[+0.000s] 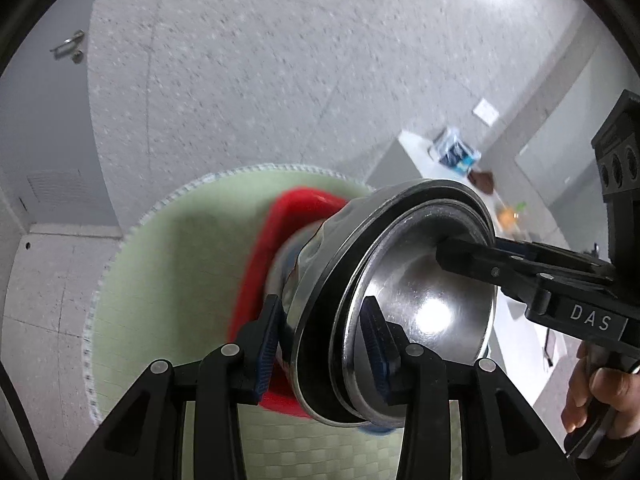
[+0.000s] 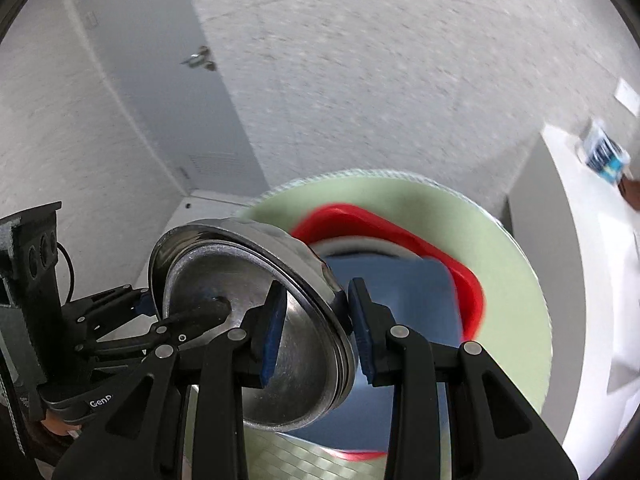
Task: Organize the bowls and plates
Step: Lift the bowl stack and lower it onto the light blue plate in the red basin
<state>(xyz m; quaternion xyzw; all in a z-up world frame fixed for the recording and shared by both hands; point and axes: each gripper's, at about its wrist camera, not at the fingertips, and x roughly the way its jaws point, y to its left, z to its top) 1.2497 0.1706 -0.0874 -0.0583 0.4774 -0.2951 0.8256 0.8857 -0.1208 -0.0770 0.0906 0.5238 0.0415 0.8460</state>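
Note:
Two nested steel bowls (image 1: 416,300) are held tilted in the air between both grippers, above a round green mat (image 1: 176,264). My left gripper (image 1: 324,344) is shut on the near rim of the bowls. My right gripper (image 2: 316,332) is shut on the opposite rim of the steel bowls (image 2: 256,320). Each gripper shows in the other's view: the right one (image 1: 472,256) reaches in from the right, the left one (image 2: 188,312) from the left. Below the bowls a red tray (image 2: 460,272) holds a blue plate (image 2: 404,292).
The red tray (image 1: 260,264) lies on the green mat (image 2: 512,280). A white counter (image 2: 596,280) stands at the right with a blue-and-white packet (image 2: 604,156). The speckled floor (image 1: 280,80) and a grey door lie beyond.

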